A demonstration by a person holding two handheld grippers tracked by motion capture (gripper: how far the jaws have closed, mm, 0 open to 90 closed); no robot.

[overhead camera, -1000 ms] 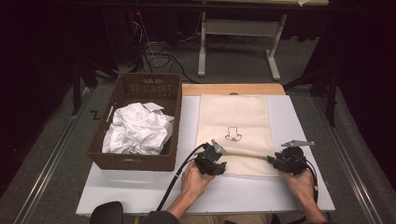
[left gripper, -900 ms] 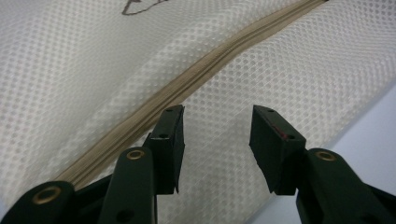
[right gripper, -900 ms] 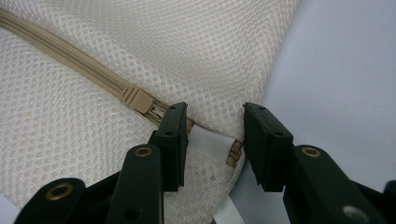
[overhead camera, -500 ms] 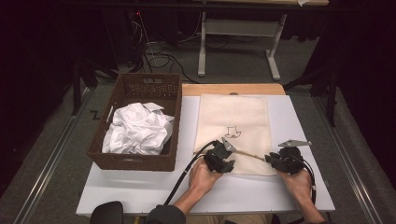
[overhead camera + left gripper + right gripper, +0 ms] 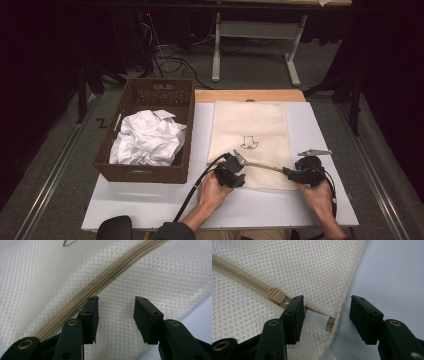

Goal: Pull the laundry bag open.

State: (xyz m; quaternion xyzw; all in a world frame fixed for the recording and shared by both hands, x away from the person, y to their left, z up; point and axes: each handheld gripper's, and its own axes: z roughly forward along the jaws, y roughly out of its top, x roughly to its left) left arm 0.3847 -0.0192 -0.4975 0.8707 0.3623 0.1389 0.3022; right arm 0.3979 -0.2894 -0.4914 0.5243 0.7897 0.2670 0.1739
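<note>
A cream mesh bag (image 5: 250,142) is laid flat on the white surface (image 5: 150,200), at 3 o'clock from a brown basket (image 5: 145,167) in which white cloth (image 5: 147,140) is heaped. A tan zipper (image 5: 262,166) is seen along the bag's near edge, strung between the two grippers. The left gripper (image 5: 240,159) is held at the bag's near left corner; in the left gripper view its jaws are parted, with the zipper (image 5: 100,287) at 11 o'clock beside the left jaw and nothing clasped. The right gripper (image 5: 287,171) is set at the near right corner; its jaws have just been opening and are released, with the zipper slider (image 5: 274,293) at 10 o'clock and the zipper's end with its white tab (image 5: 317,318) lying unpinched between them.
</note>
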